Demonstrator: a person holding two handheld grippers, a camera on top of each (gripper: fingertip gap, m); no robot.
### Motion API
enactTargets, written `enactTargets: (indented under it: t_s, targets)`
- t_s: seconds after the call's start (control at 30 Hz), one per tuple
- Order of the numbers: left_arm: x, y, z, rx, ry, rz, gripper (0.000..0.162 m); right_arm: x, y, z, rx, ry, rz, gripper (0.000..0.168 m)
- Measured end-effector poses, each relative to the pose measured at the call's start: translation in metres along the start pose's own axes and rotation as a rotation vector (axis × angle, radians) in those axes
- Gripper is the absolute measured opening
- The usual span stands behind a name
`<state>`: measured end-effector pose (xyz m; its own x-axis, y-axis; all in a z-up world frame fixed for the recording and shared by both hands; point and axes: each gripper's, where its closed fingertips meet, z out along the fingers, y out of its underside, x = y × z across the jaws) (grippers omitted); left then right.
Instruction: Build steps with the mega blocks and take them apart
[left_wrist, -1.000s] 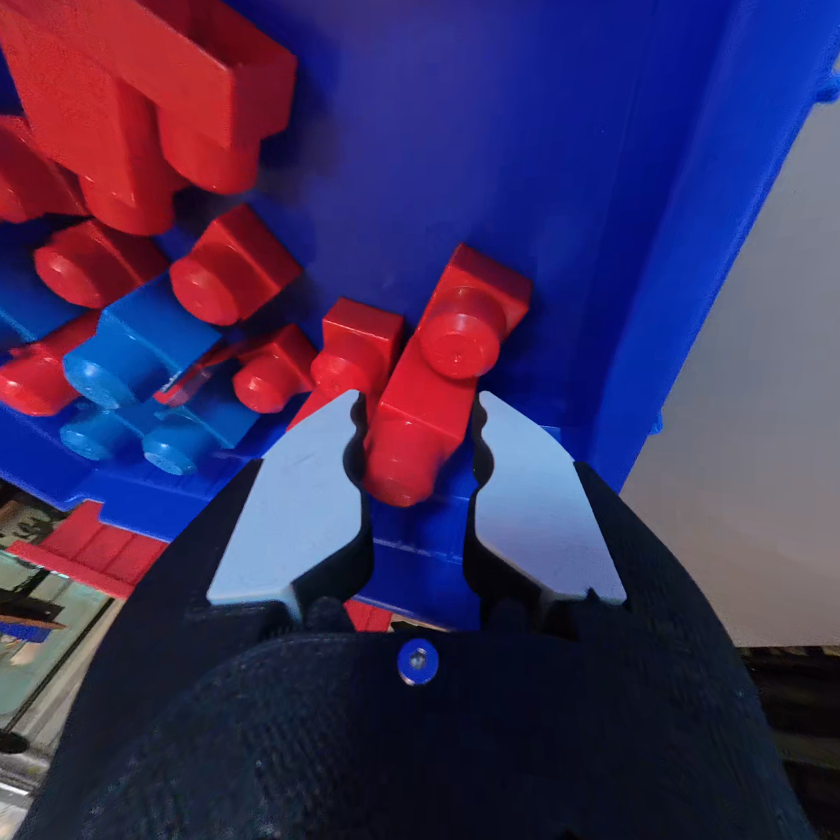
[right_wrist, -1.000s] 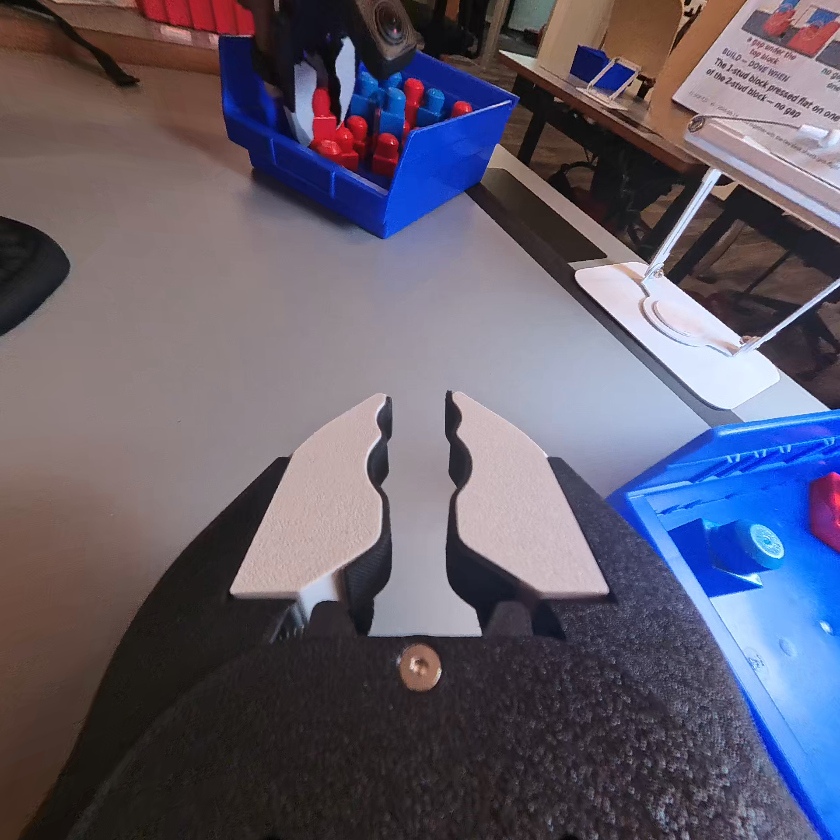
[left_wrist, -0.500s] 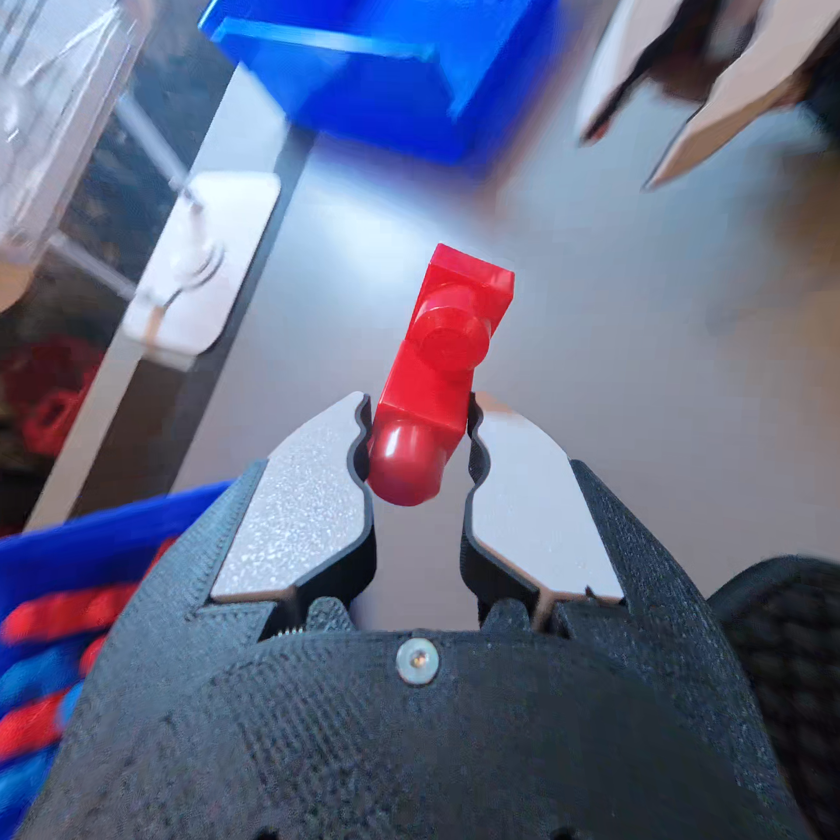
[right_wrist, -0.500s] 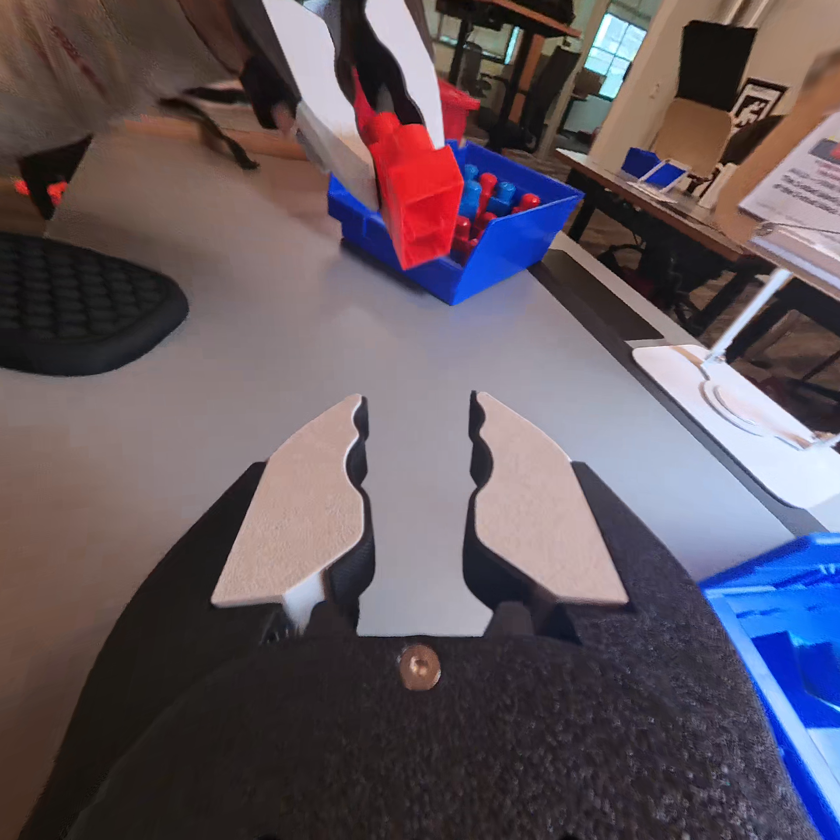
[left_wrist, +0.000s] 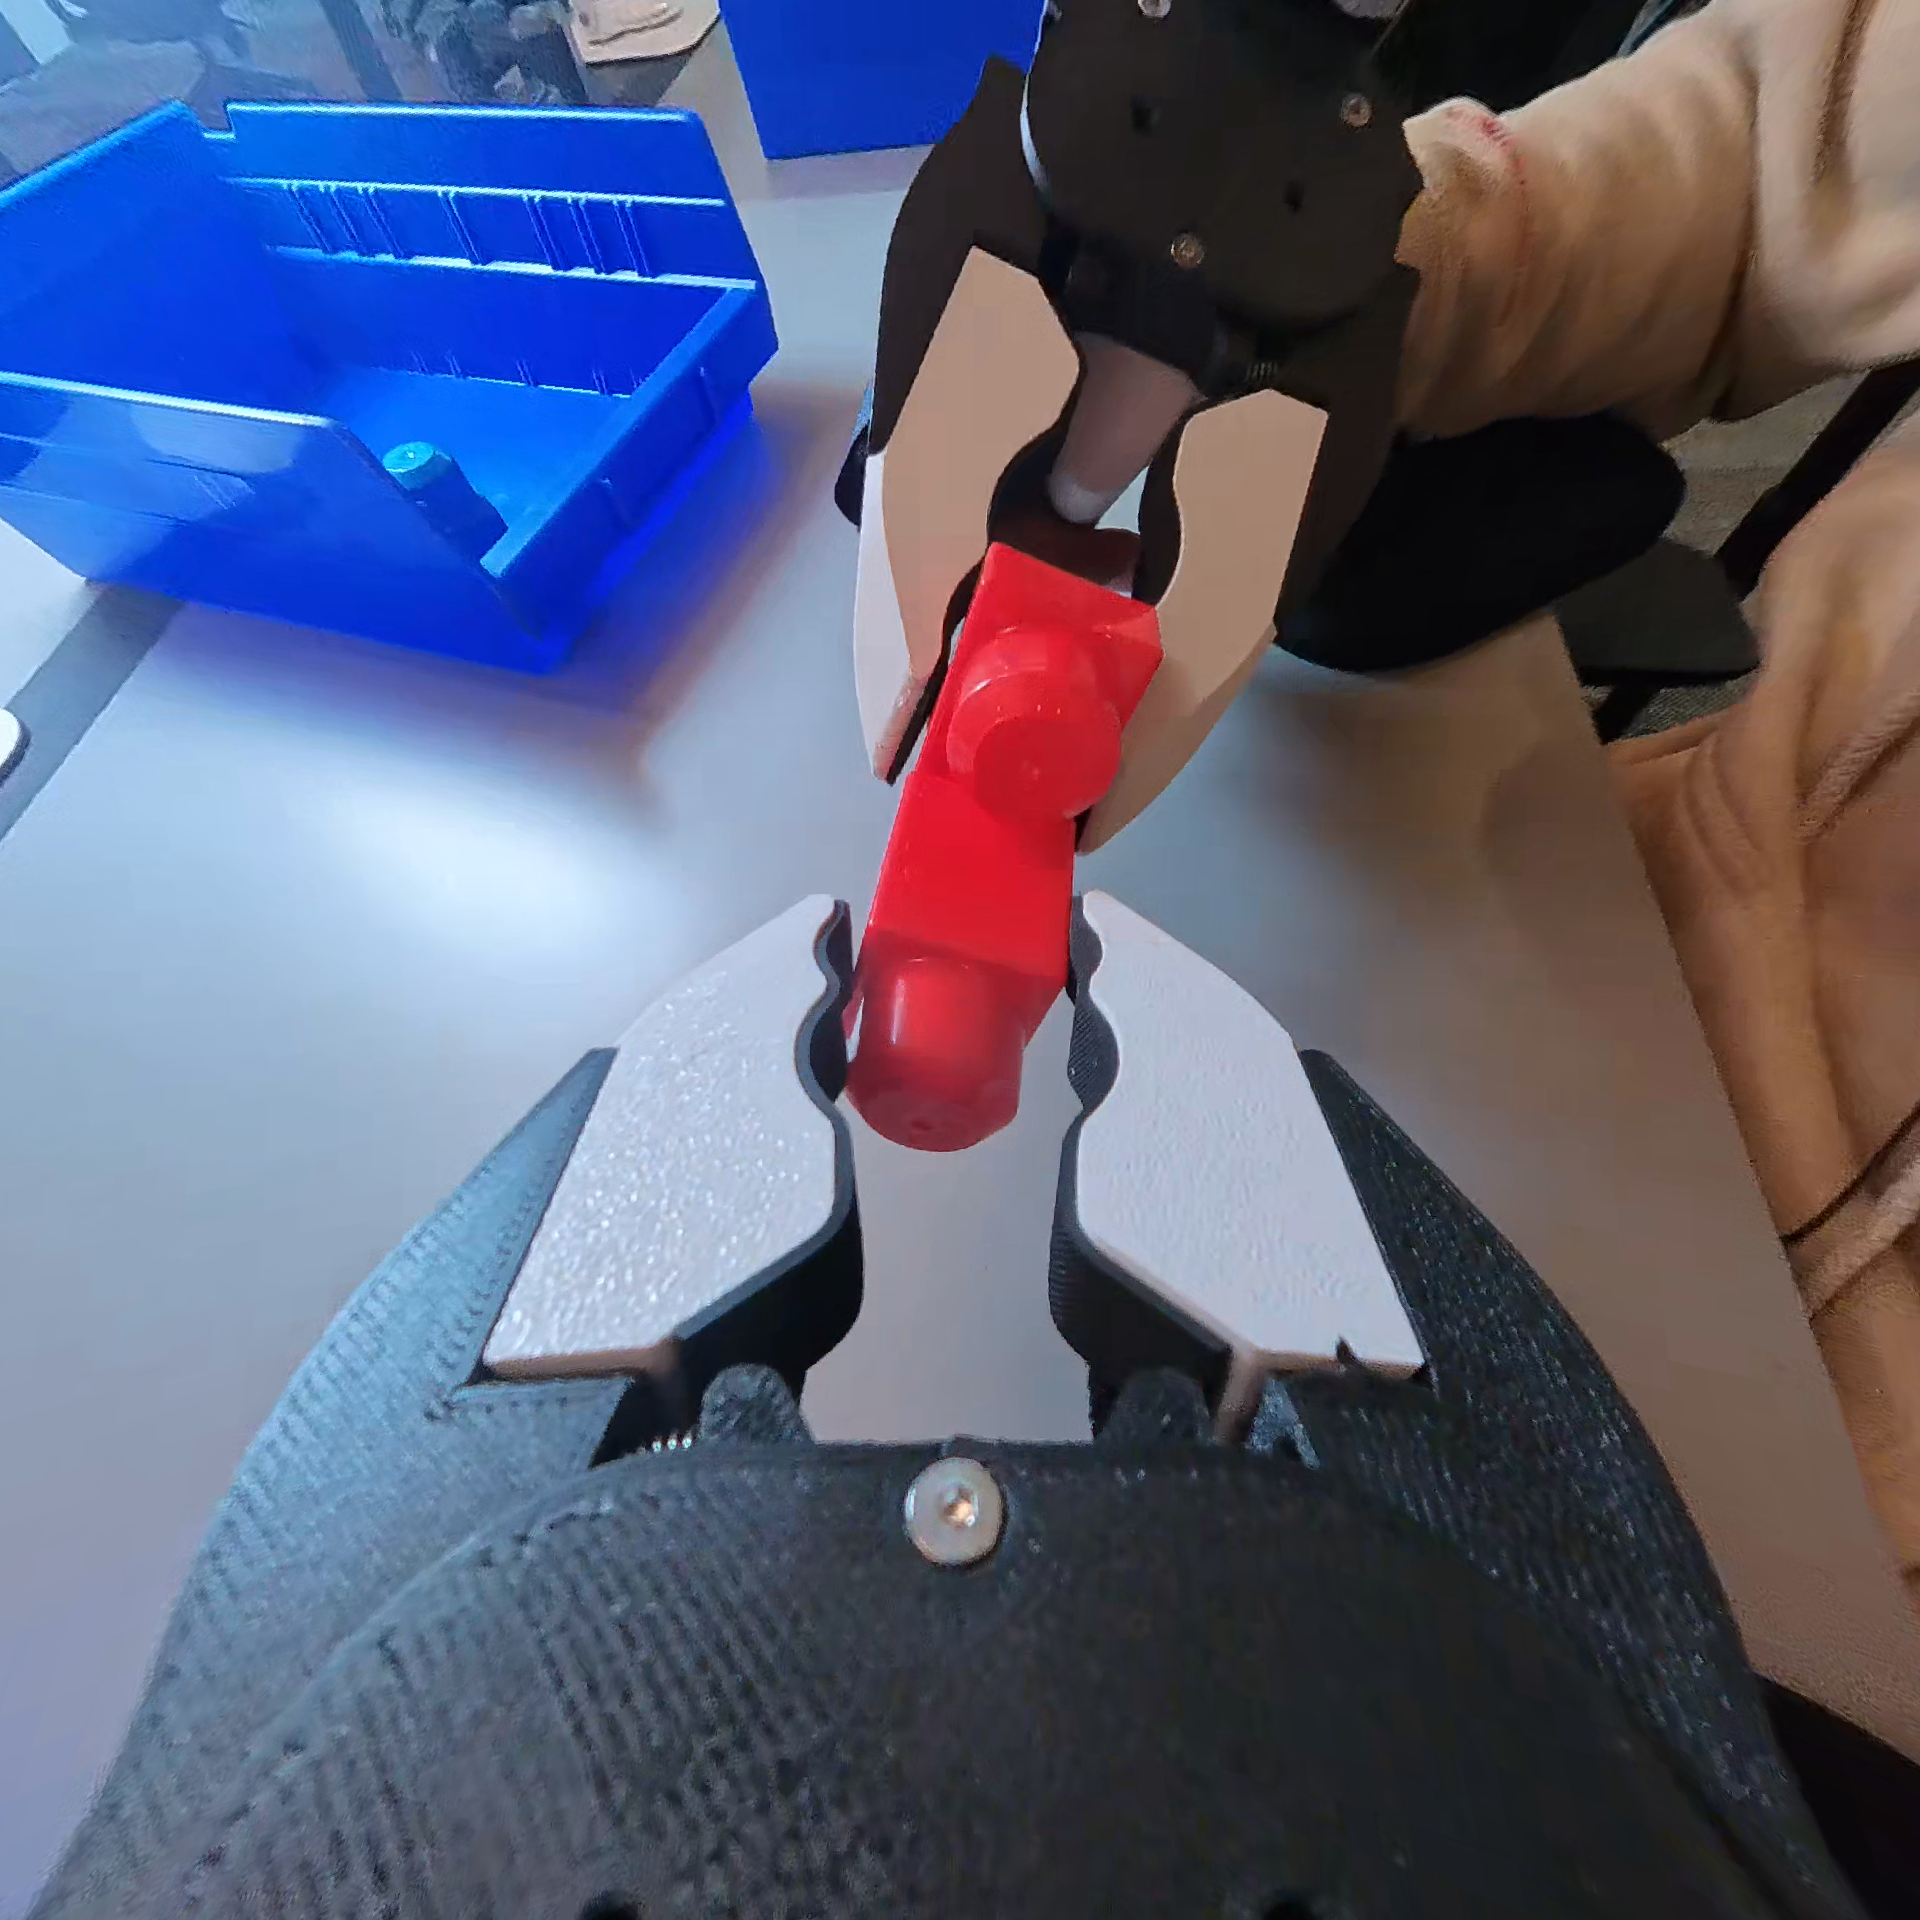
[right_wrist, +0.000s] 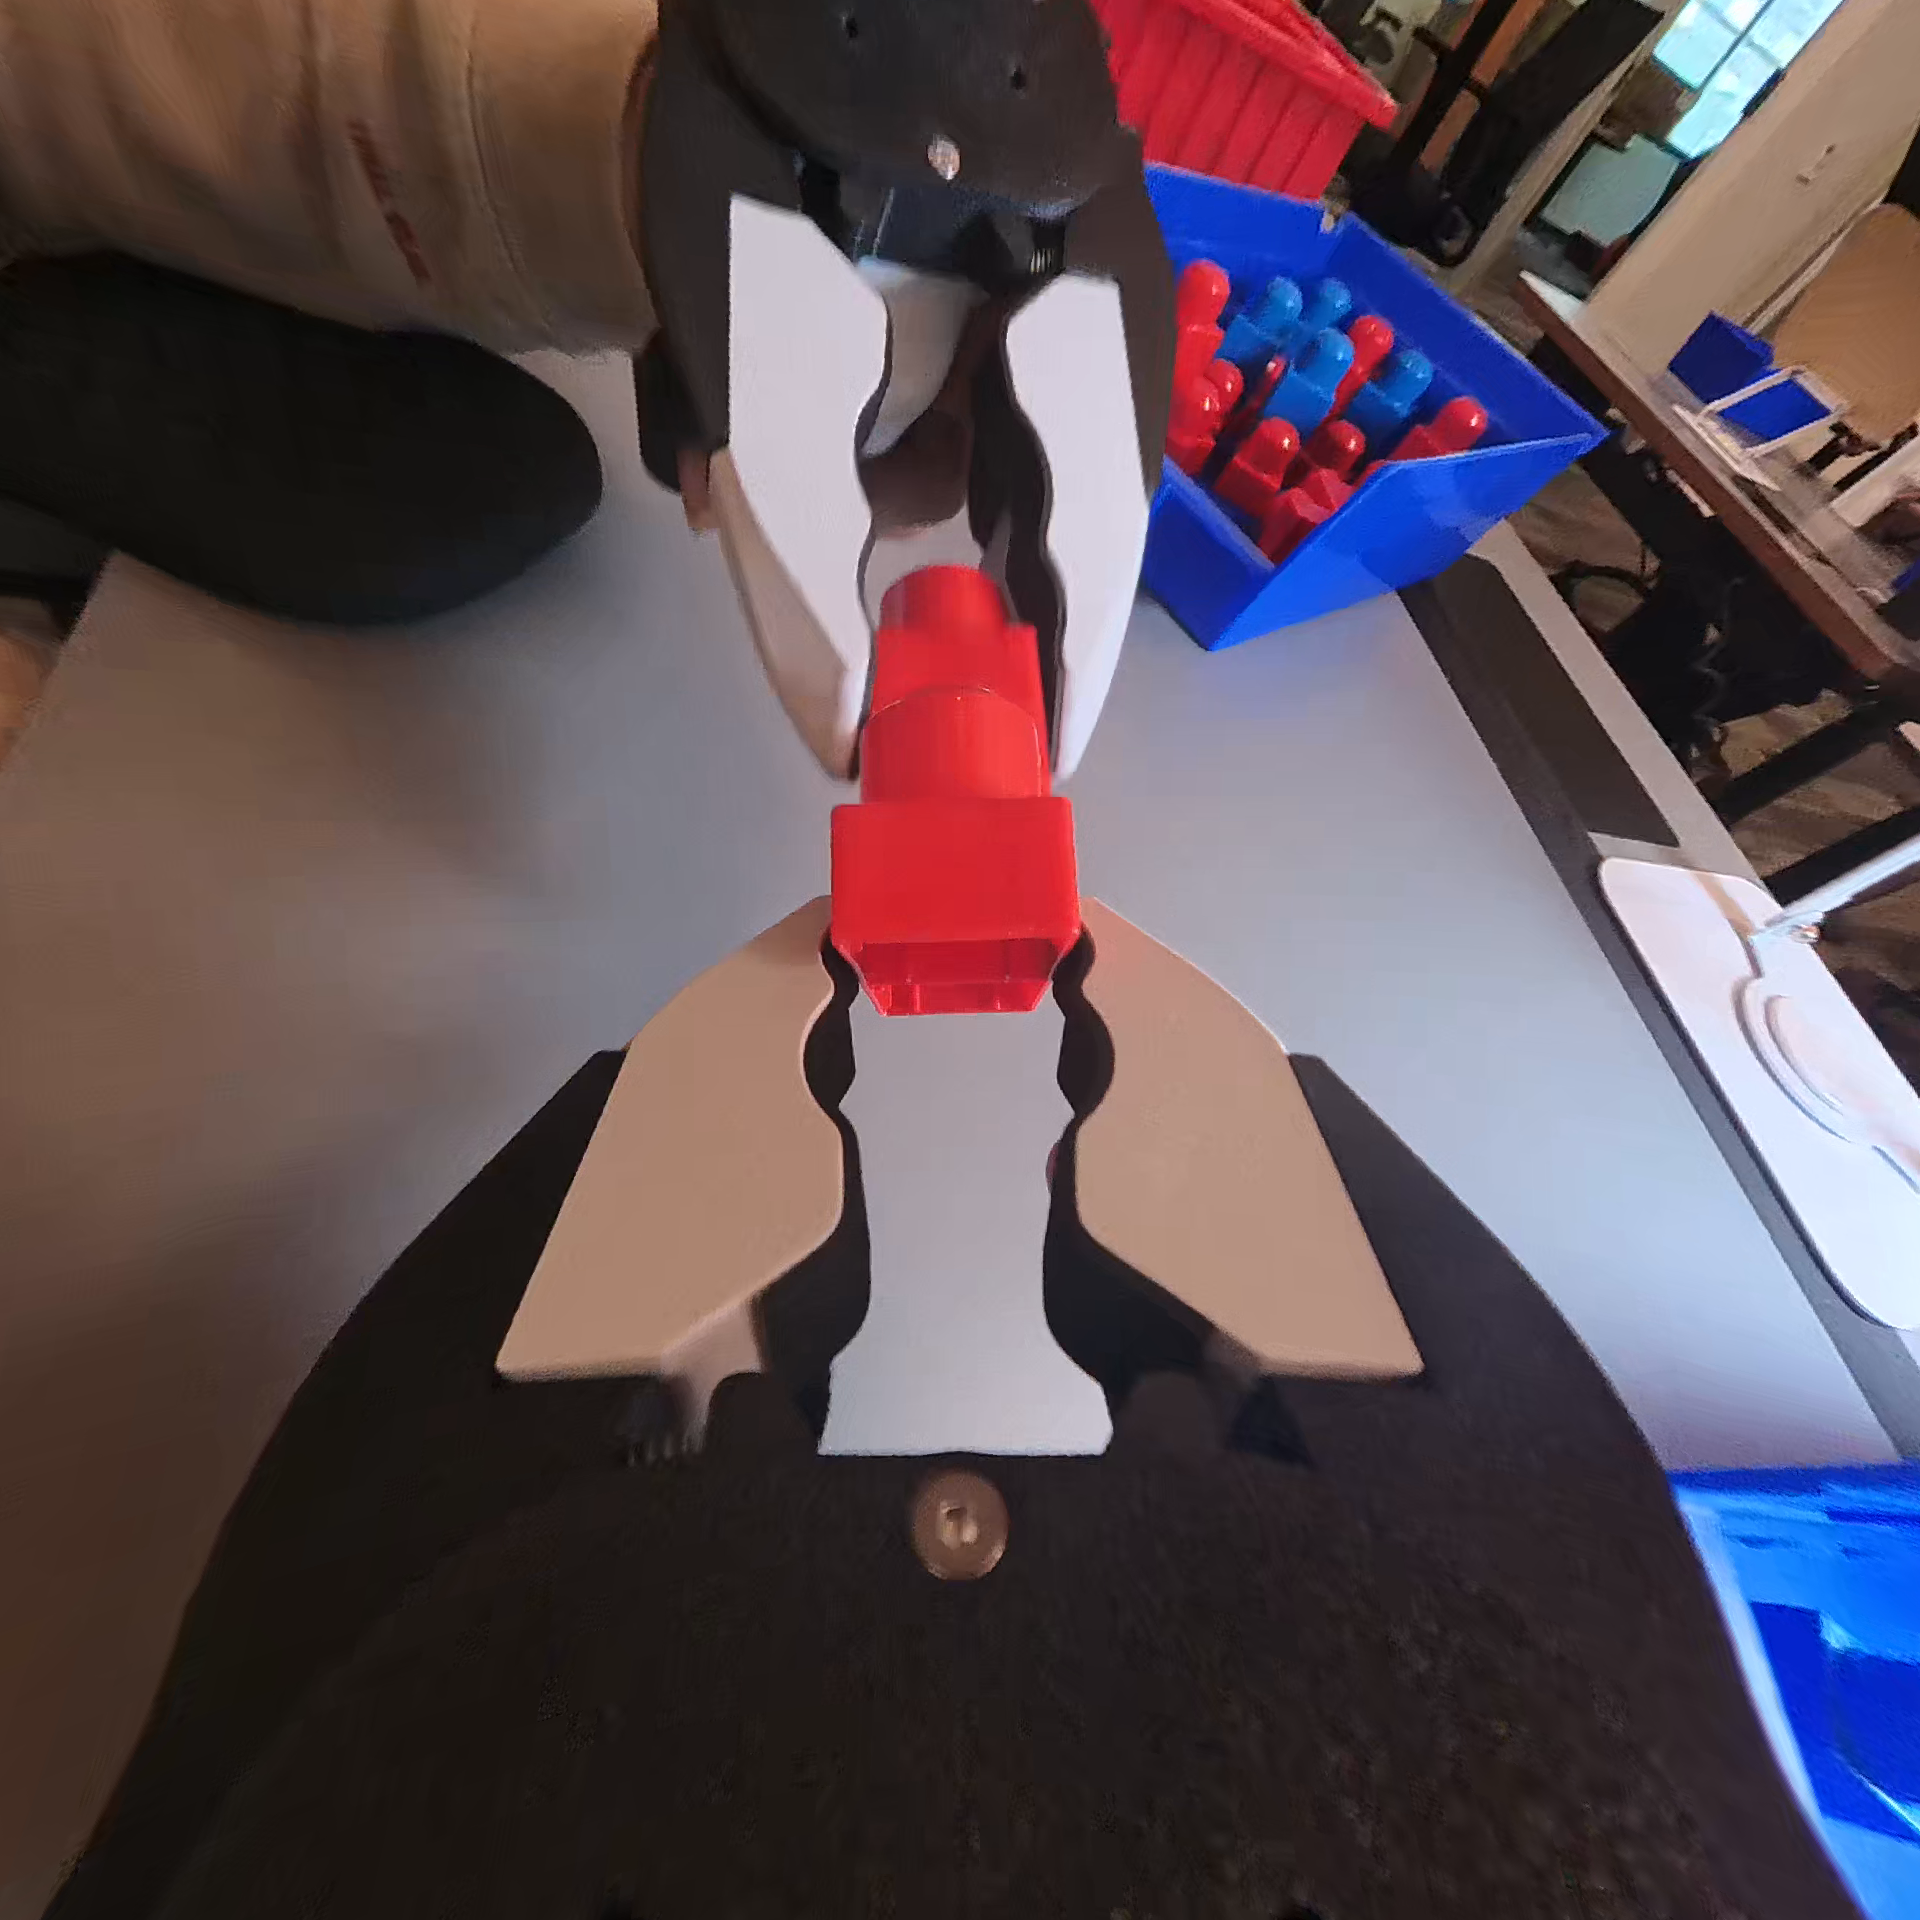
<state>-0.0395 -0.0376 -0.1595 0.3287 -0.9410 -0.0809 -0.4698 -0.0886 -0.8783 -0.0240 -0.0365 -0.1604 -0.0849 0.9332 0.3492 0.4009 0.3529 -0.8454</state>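
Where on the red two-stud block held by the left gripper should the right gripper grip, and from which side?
Grip the free end of the red two-stud block across its two flat side walls, coming straight in along its length, opposite the left gripper. That end points at the right gripper, and the studs stick out of another face, leaving the walls as flat, parallel contact.

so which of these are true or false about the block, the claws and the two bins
The left claw grips a red block: true.
The red block lies flat on the table: false, it is held up off it.
The right claw flanks the block's other end: true.
The far bin holds only blue blocks: false, red and blue ones.
The near bin shows one blue block: true.
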Motion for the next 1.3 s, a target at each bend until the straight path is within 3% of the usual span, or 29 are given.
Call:
enactTargets:
  t_s: [0.1, 0.2, 0.53, 0.7, 0.8, 0.93, 1.0, 1.1, 1.27, 1.3]
  targets:
    - [-0.020, 0.009, -0.018, 0.011, -0.081, -0.026, 0.040, 0.014, 0.009, -0.013, -0.011, 0.015, 0.004, 0.036]
    - [-0.039, 0.020, -0.029, 0.019, -0.139, -0.111, 0.040, 0.040, 0.005, -0.026, 0.082, 0.069, 0.130, 0.037]
    - [-0.037, 0.060, -0.001, -0.130, -0.139, -0.084, 0.040, 0.042, 0.014, -0.012, 0.142, 0.069, 0.242, 0.037]
    - [-0.025, 0.061, 0.010, -0.140, -0.094, -0.063, 0.042, 0.031, 0.006, -0.009, 0.188, 0.020, 0.250, 0.037]
    - [-0.018, 0.043, 0.008, -0.052, -0.059, -0.098, 0.058, 0.024, -0.001, -0.008, 0.213, 0.000, 0.231, 0.037]
    - [0.002, 0.004, 0.002, 0.131, 0.020, -0.057, 0.061, 0.008, -0.029, -0.011, 0.348, -0.083, 0.254, 0.037]
    - [0.015, -0.011, -0.001, 0.217, 0.065, -0.031, 0.056, -0.001, -0.041, -0.012, 0.404, -0.127, 0.277, 0.037]
    - [0.022, -0.030, -0.009, 0.348, 0.114, -0.065, 0.033, -0.007, -0.044, -0.010, 0.428, -0.159, 0.281, 0.037]
    - [0.018, -0.027, -0.014, 0.330, 0.122, -0.100, 0.033, -0.011, -0.021, 0.000, 0.307, -0.191, 0.241, 0.035]
    - [0.017, -0.027, -0.016, 0.326, 0.115, -0.091, 0.033, -0.011, -0.011, 0.002, 0.241, -0.185, 0.207, 0.027]
